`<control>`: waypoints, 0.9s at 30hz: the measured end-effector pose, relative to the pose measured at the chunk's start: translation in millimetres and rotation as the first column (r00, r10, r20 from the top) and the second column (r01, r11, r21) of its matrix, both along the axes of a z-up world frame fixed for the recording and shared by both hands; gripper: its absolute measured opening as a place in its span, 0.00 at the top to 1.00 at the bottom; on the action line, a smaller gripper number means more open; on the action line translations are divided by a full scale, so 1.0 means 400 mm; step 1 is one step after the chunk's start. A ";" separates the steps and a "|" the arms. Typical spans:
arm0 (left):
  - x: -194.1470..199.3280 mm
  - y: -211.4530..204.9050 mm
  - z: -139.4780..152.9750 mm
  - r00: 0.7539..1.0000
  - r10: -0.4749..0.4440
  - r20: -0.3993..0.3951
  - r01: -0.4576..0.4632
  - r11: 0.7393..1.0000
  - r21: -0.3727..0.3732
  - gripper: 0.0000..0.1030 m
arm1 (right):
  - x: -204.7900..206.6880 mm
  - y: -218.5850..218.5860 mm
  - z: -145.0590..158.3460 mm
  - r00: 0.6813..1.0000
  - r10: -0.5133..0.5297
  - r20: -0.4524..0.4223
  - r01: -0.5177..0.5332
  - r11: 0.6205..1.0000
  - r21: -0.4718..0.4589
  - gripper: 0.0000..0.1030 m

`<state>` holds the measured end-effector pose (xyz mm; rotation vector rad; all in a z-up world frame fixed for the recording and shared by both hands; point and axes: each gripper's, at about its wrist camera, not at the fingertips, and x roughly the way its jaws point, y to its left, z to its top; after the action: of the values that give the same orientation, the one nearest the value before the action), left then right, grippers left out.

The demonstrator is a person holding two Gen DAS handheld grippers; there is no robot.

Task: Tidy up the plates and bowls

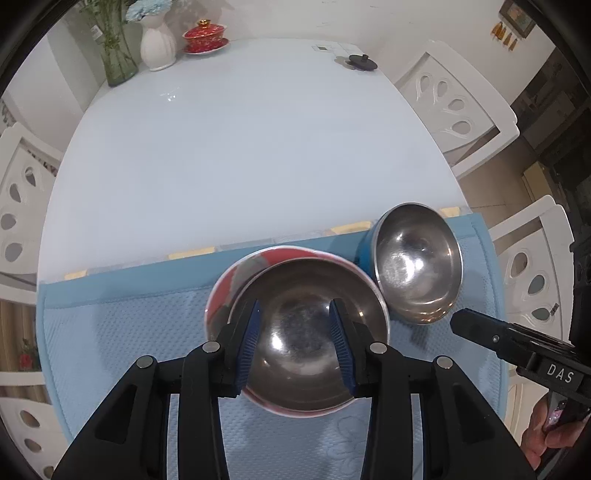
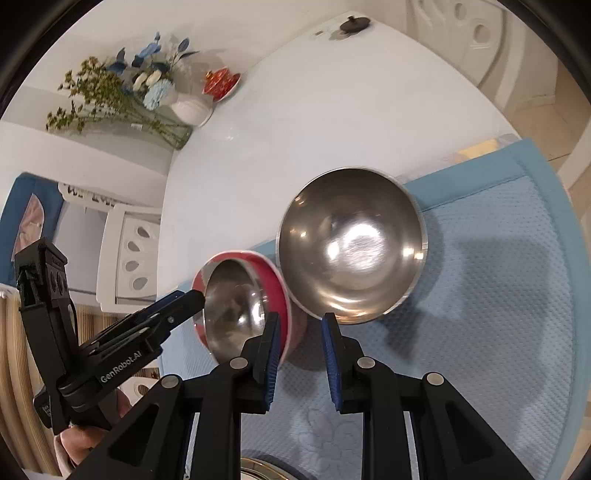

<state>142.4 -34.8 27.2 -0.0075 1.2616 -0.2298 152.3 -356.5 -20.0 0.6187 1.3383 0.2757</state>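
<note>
A red bowl with a steel inside (image 1: 295,332) (image 2: 240,306) sits on the blue mat (image 1: 129,332) (image 2: 498,295). A blue bowl with a steel inside (image 1: 417,262) (image 2: 351,243) sits right beside it, to its right. My left gripper (image 1: 295,321) is open, its fingers hanging just over the red bowl's inside and holding nothing. My right gripper (image 2: 299,332) is open and empty, above the mat in front of the gap between the two bowls. It shows in the left wrist view as a black tip (image 1: 465,321) to the right of the bowls.
The white table (image 1: 240,147) stretches beyond the mat. At its far end stand a glass vase with flowers (image 1: 114,48), a white vase (image 1: 158,44), a red lidded cup on a saucer (image 1: 204,36) and a dark lid (image 1: 357,62). White chairs (image 1: 454,103) surround the table. A round rim (image 2: 262,470) shows at the near edge.
</note>
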 end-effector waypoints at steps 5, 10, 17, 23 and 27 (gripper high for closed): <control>0.015 -0.032 0.002 1.000 -0.004 0.001 0.004 1.000 -0.006 0.59 | -0.015 -0.072 -0.005 0.996 -0.093 -0.007 0.093 0.994 0.054 0.76; 0.032 -0.081 -0.003 0.999 -0.020 0.041 0.021 1.000 -0.007 0.32 | -0.025 -0.129 -0.013 0.988 -0.152 0.019 0.151 0.988 0.030 0.46; 0.107 -0.181 -0.047 0.995 -0.086 0.045 0.084 0.995 0.047 0.32 | -0.006 -0.157 -0.096 0.976 -0.216 -0.007 0.215 0.973 0.087 0.46; 0.141 -0.245 -0.165 0.991 -0.128 -0.049 0.133 0.983 0.129 0.38 | 0.038 -0.130 -0.193 0.982 -0.177 -0.067 0.182 0.981 0.075 0.46; 0.152 -0.265 -0.192 0.987 -0.147 -0.066 0.157 0.971 0.183 0.54 | 0.055 -0.113 -0.221 0.985 -0.151 -0.087 0.157 0.986 0.064 0.46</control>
<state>203.2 -140.9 -49.8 0.2477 1.3332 -0.2429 174.4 -401.7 -108.3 0.7961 1.3556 0.1741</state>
